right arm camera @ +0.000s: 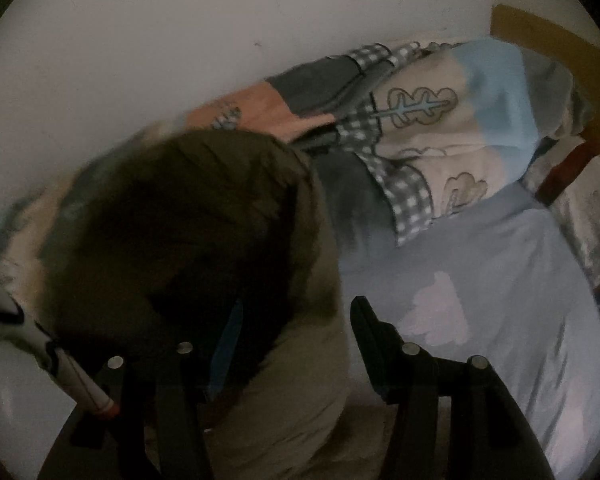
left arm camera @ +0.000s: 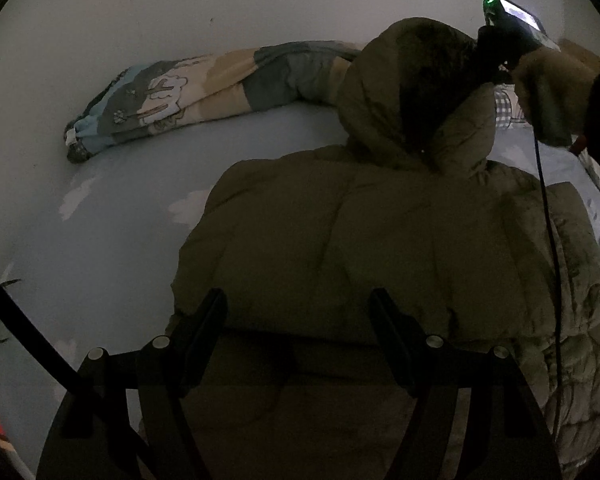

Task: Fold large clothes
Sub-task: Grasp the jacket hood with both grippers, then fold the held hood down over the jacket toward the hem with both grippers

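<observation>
An olive green puffer jacket (left arm camera: 360, 232) lies on the pale blue bed sheet (left arm camera: 112, 216), its hood (left arm camera: 412, 92) raised at the far end. My left gripper (left arm camera: 296, 312) is open, its jaws wide apart over the jacket's near hem, holding nothing. My right gripper (right arm camera: 296, 320) is open too, jaws wide, right over the dark hood (right arm camera: 188, 232); the view is blurred. In the left wrist view the right gripper's body (left arm camera: 512, 28) with a green light sits at the hood's top.
A patterned quilt (left arm camera: 188, 92) is rolled along the white wall (left arm camera: 140, 8); it also shows in the right wrist view (right arm camera: 440, 128). A black cable (left arm camera: 548, 240) runs across the jacket's right side. A wooden bed frame (right arm camera: 540, 36) is at the far right.
</observation>
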